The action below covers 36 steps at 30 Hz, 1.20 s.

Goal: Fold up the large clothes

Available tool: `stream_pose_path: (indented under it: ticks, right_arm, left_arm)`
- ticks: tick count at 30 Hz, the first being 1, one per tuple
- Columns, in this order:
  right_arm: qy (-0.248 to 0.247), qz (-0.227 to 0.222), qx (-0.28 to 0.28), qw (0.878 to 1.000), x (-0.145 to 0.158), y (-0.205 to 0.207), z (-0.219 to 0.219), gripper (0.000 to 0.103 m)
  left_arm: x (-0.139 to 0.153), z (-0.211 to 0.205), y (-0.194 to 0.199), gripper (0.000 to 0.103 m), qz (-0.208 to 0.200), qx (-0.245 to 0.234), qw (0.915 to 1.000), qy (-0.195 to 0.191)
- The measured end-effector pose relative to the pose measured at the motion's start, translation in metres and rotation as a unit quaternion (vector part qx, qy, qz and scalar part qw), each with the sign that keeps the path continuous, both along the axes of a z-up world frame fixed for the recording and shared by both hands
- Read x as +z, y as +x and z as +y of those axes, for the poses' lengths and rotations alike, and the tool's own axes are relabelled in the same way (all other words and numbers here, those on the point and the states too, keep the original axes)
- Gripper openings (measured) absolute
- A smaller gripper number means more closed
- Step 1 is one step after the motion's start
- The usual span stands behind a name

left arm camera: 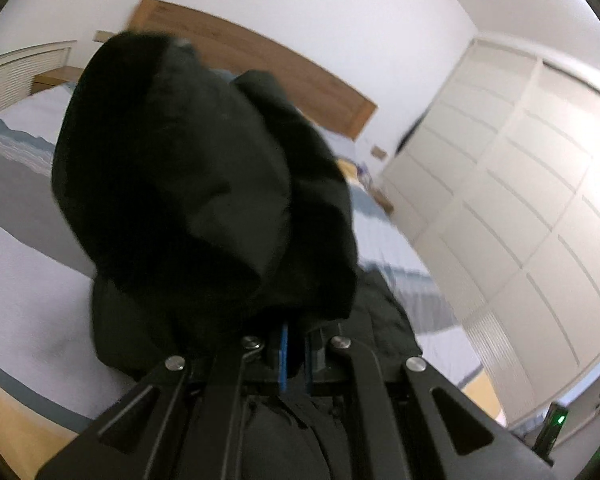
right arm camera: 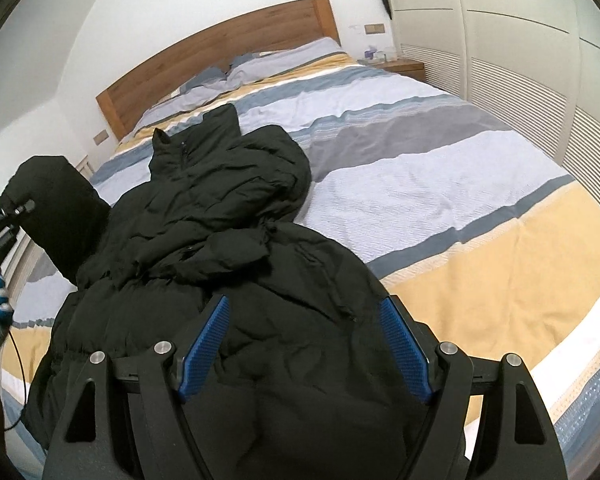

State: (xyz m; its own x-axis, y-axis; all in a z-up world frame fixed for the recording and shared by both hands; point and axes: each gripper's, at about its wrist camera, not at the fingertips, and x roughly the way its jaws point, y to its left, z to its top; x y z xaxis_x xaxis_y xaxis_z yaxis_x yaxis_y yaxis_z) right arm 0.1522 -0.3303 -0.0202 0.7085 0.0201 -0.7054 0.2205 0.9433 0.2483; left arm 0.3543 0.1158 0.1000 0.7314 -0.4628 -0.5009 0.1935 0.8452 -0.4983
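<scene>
A wide bed (right arm camera: 440, 184) covered by a striped cotton quilt in pale blue, grey, white and mustard bands fills the room; a plain wooden headboard (right arm camera: 220, 48) backs it against a white wall, and cream panelled wardrobe doors (left arm camera: 520, 200) with louvred lower sections line one side. A black quilted puffer jacket (right arm camera: 228, 216) with a stand-up collar lies crumpled on the quilt, front side up, its matte shell puckered along stitched seams. The left tongs (left arm camera: 294, 354) are pressed together, pinching a bunched sleeve of the jacket lifted off the bed (blurred in the left wrist view). The right tongs (right arm camera: 304, 344), with blue ribbed pads (right arm camera: 204, 352), stand spread over the jacket's lower hem.
</scene>
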Motion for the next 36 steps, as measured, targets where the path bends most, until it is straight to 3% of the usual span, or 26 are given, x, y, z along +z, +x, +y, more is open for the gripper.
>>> stream_pose_path:
  ticks: [10,17,28,33,36]
  right_arm:
    - [0.003,0.004,0.001,1.000,-0.005,-0.002,0.000,0.077]
    - [0.008,0.004,0.003,1.000,-0.007,-0.001,-0.001,0.077]
    - [0.006,-0.005,0.018,1.000,0.004,-0.006,0.011,0.077]
    - [0.003,-0.011,0.025,1.000,0.012,-0.008,0.017,0.077]
    - [0.002,-0.015,0.030,0.999,0.017,-0.009,0.021,0.077]
  left_arm:
    - [-0.056,-0.069,0.007,0.005,0.063,-0.052,0.9938,0.075]
    - [-0.079,-0.068,-0.011,0.010,0.084,-0.064,0.9889,0.105]
    - [-0.085,-0.077,-0.030,0.022,0.105,-0.071,0.9820,0.140]
    - [-0.076,-0.080,-0.044,0.045,0.100,-0.084,0.9824,0.134]
    - [-0.066,-0.080,-0.053,0.046,0.090,-0.090,0.9827,0.134]
